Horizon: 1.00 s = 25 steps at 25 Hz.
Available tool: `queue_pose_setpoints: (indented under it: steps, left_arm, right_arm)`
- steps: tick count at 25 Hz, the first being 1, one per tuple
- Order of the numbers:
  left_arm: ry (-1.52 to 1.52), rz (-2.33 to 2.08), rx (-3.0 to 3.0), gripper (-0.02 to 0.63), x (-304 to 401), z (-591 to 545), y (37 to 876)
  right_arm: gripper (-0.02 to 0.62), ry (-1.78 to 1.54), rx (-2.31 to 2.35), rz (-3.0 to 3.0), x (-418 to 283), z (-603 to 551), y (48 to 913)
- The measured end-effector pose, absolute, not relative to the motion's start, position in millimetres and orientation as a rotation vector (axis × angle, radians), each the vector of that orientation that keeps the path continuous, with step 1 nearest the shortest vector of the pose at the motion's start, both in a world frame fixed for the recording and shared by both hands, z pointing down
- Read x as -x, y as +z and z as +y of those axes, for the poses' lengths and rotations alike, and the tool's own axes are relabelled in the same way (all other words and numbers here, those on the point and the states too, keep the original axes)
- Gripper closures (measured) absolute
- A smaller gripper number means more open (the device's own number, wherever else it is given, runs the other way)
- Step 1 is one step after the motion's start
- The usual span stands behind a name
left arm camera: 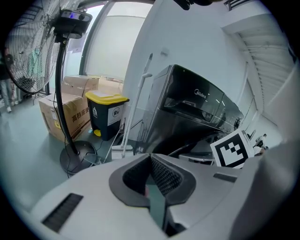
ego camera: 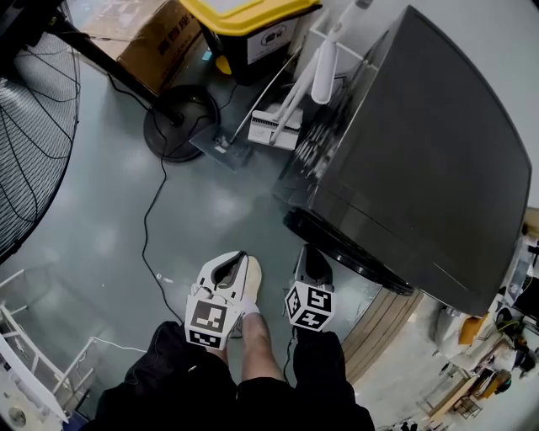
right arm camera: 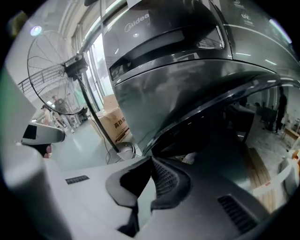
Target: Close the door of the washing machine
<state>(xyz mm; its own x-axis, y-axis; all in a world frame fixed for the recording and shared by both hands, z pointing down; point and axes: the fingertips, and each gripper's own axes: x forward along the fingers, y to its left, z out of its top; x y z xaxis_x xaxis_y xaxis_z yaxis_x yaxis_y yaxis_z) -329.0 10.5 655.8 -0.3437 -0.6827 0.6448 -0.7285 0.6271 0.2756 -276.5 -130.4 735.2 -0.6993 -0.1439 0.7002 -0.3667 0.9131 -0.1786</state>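
Note:
The dark grey washing machine [ego camera: 421, 168] stands at the right of the head view. Its round black door [ego camera: 345, 244] hangs ajar at the front, low down. My right gripper [ego camera: 310, 252] is shut and empty, its tip close under the door's edge. In the right gripper view the door [right arm camera: 211, 101] arcs just above the shut right gripper [right arm camera: 151, 160], with a dark gap behind it. Further left, my left gripper [ego camera: 240, 257] is shut with nothing held and stays apart from the door. The left gripper view shows the left gripper [left arm camera: 150, 157] with the washing machine [left arm camera: 197, 108] beyond it.
A standing fan's round base [ego camera: 178, 118] and its cable [ego camera: 150, 219] lie on the floor ahead. A yellow-lidded bin [ego camera: 253, 25], a cardboard box [ego camera: 143, 38] and a white broom with dustpan [ego camera: 278, 126] stand beside the machine. A white rack [ego camera: 25, 353] is at lower left.

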Motion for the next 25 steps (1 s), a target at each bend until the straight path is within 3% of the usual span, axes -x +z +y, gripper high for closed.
queue_pose_setpoints:
  steps: [13,25]
  left_arm:
    - [0.102,-2.123,-1.144,0.583,310.6,8.7,628.1]
    - [0.138,-2.185,-1.275,0.582,288.9,9.5,542.4]
  right_arm:
    - [0.578,0.370,-0.352,-2.396,260.0,-138.1,707.7]
    - [0.578,0.351,-0.436,-2.504,231.4,-134.3,611.8]
